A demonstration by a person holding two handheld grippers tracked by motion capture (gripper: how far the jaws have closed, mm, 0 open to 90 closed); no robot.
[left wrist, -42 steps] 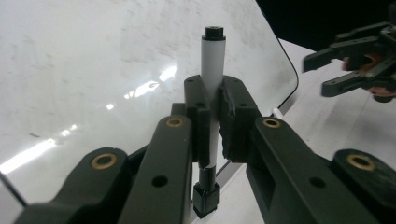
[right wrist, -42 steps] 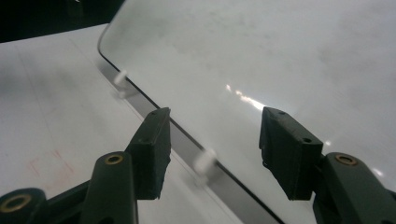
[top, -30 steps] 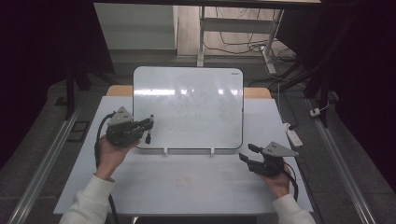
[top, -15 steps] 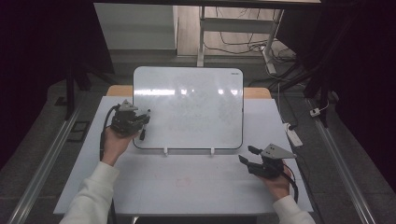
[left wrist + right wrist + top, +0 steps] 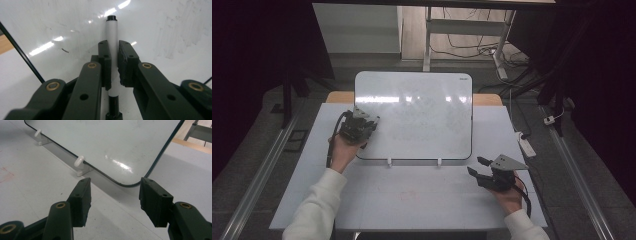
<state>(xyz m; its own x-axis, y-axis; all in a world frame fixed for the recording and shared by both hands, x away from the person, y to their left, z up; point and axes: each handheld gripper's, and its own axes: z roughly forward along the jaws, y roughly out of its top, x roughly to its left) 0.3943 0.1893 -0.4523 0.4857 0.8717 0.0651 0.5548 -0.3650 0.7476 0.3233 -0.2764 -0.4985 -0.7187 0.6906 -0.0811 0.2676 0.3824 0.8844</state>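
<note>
In the left gripper view, the marker [image 5: 113, 37] was partly covered by the jaws, its lower end cut off at the picture's bottom edge. Faint smears on the whiteboard [image 5: 162, 30] beside the marker stayed unreadable.

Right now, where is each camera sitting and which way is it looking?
High view: above the table's near side, facing forward and down on the whiteboard; both forearms, left gripper and right gripper show.
Left gripper view: on that gripper, looking along jaws shut on a marker, toward the board.
Right gripper view: along its open jaws at the board's corner and a clip.
All three share the whiteboard.
</note>
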